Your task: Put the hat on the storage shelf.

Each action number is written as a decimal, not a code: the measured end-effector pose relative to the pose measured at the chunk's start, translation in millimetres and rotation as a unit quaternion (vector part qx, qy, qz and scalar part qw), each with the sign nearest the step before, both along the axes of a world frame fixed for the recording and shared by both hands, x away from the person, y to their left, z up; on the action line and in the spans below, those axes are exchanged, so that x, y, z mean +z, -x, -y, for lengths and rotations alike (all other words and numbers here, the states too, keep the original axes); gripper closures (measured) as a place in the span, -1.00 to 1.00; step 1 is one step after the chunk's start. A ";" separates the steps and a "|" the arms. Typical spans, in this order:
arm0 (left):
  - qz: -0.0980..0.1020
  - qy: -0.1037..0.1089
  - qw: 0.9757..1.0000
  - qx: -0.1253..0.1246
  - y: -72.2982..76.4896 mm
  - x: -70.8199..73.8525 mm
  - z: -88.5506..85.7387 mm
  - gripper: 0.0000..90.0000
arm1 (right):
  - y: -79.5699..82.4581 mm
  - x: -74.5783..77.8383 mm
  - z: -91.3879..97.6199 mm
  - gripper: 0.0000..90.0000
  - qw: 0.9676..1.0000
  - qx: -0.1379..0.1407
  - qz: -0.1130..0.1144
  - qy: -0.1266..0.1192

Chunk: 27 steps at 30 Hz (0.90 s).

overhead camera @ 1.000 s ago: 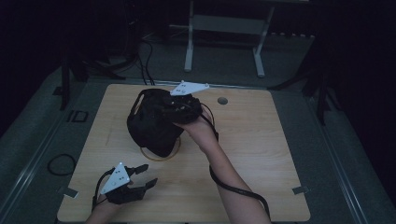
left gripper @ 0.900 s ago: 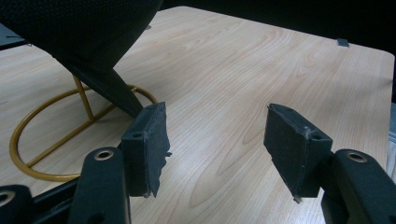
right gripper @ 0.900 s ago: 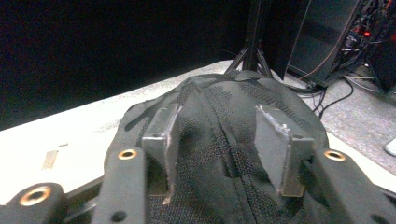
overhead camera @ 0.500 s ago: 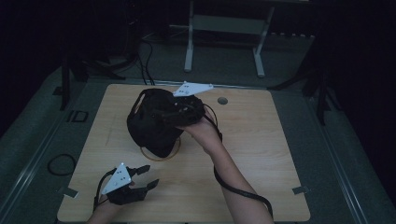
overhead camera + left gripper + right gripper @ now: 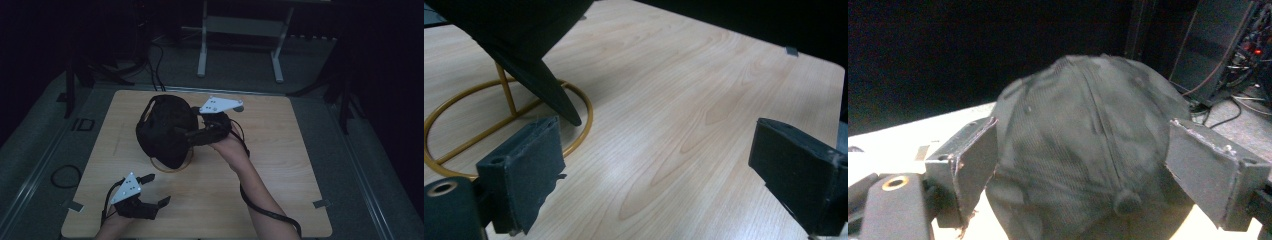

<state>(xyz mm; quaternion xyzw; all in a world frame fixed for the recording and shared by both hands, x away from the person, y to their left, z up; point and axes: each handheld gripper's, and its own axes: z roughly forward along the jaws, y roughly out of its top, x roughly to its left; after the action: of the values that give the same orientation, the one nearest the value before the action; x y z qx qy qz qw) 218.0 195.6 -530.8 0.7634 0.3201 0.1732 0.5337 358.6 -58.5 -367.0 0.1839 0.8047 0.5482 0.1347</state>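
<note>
Now I see my right gripper (image 5: 1083, 165) spread wide around the black cap (image 5: 1088, 150); my left gripper (image 5: 152, 190) gapes empty.

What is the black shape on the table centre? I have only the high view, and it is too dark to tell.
Observer: The right gripper view shows a black cap, with a top button and mesh fabric.
Operator: Is the right gripper closed on it?
Observer: No. The right gripper has its jaws wide apart, one on each side of the cap's crown.
Operator: Does the cap lie flat on the table?
Observer: No. The left gripper view shows it raised on a gold wire stand with a ring base; the brim tip hangs above that ring.
Operator: And the left gripper?
Observer: The left gripper is open, with bare table between its jaws.
</note>
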 end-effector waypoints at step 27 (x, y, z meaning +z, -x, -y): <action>0.007 0.002 1.000 0.003 -0.1 -4.6 -1.4 -0.91 | 36.7 -65.3 70.6 -0.68 1.000 -0.006 -0.005 0.014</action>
<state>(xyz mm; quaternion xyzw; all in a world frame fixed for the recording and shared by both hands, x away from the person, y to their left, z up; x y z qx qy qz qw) 218.1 197.0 -535.4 0.7601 0.3188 0.1793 0.5370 321.9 -129.1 -432.2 0.1896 0.8116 0.5354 0.1367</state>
